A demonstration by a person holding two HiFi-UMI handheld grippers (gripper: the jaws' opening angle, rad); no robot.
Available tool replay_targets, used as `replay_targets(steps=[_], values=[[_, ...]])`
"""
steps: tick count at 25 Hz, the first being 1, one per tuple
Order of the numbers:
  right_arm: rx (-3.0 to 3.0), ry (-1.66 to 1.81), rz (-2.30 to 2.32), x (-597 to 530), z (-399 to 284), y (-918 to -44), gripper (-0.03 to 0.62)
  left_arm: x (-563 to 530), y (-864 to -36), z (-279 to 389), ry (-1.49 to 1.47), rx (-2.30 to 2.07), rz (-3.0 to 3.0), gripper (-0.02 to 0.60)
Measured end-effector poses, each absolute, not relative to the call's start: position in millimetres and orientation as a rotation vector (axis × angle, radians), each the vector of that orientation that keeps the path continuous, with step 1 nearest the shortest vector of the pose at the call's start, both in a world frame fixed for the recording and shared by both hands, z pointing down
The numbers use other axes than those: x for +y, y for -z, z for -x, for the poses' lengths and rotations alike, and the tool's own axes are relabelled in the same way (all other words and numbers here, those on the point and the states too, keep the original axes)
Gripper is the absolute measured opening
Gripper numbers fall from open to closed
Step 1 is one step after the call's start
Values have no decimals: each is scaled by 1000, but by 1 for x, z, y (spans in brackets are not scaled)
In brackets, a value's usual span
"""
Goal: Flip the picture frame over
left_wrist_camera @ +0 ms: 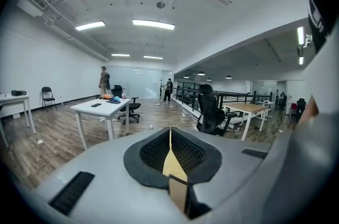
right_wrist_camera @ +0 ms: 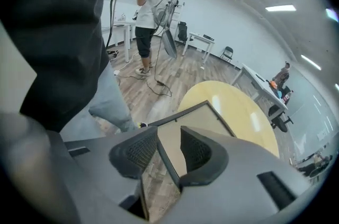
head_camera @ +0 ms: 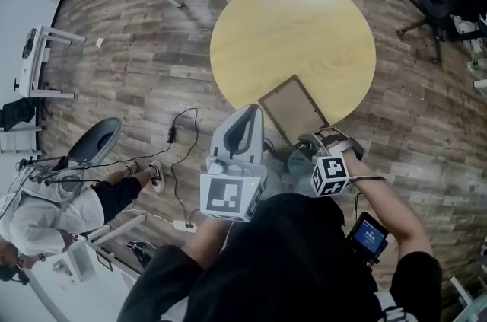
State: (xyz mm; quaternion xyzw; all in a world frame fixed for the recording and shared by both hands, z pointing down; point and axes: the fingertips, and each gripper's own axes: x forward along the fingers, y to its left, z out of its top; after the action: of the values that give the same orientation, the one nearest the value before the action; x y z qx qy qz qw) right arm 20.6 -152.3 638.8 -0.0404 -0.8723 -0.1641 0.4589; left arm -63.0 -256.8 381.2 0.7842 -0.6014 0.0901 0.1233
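Bright ceiling strips (left_wrist_camera: 153,23); fisheye edges bend, perhaps slightly soft.

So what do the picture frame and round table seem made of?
Picture frame: thin dark-brown border, probably wood or wood-look, around a matte beige panel, perhaps backing board. Round table: pale yellow top with soft glare, likely light wood or laminate.

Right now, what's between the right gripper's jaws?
The edge of the picture frame runs between the jaws of the right gripper, seen in the right gripper view.
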Motion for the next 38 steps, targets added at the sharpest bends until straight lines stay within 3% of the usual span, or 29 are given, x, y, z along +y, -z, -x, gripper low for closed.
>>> replay_targets(steps=[10,20,28,38], values=[[-1964,801,216,-140,3,-707,189,-274,-417,91,-299,-1695,-2261,29],[-1971,918,94,-146,18,-718,182,-286,-432,98,-313,-1629,-2278,29],[-2185,909,-84,-159,46,-644,105,-284,-423,95,-304,-1612,-2318,29],[-2419,600,-392,-213,55,-555,89,-282,-396,96,-299,-1633,-2368,29]])
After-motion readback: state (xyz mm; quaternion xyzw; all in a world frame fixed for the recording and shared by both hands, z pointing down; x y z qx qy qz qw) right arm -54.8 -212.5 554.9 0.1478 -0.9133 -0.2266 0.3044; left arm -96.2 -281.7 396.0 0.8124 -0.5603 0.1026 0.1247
